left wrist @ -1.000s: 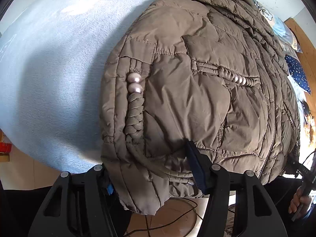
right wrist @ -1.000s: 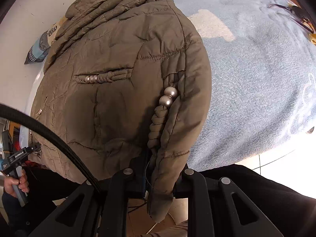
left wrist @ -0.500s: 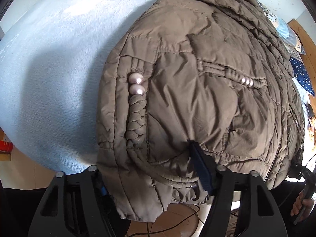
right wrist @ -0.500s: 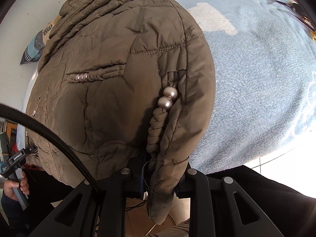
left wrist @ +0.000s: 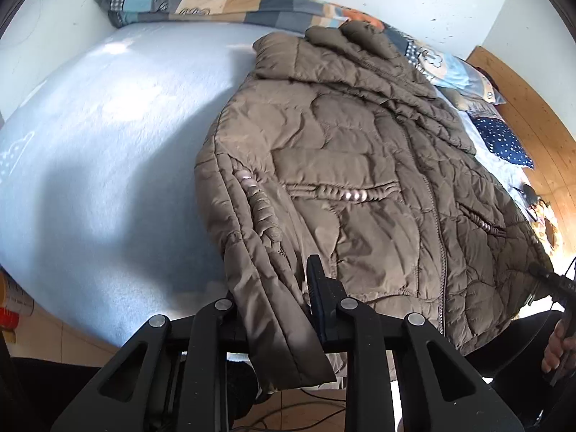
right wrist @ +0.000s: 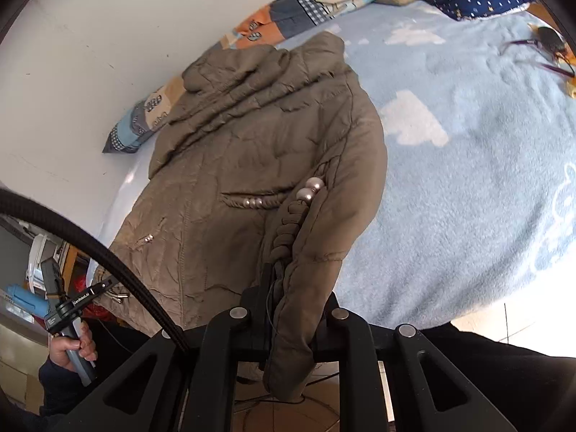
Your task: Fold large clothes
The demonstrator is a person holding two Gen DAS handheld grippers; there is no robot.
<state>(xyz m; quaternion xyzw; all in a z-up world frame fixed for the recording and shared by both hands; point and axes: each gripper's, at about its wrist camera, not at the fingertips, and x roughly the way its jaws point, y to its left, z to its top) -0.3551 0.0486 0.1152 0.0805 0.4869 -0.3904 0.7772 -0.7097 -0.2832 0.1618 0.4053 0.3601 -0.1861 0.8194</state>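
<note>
Jacket [left wrist: 360, 187] hem between both tongs

Black tongs [right wrist: 288, 309] with silver screws, ribbed black cable [right wrist: 108, 266].

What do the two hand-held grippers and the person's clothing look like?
Each hand-held gripper is matte black, with angular cut-out finger frames and silver round pivot bolts. A black ribbed cable crosses the right view. The person wears dark sleeves.
</note>
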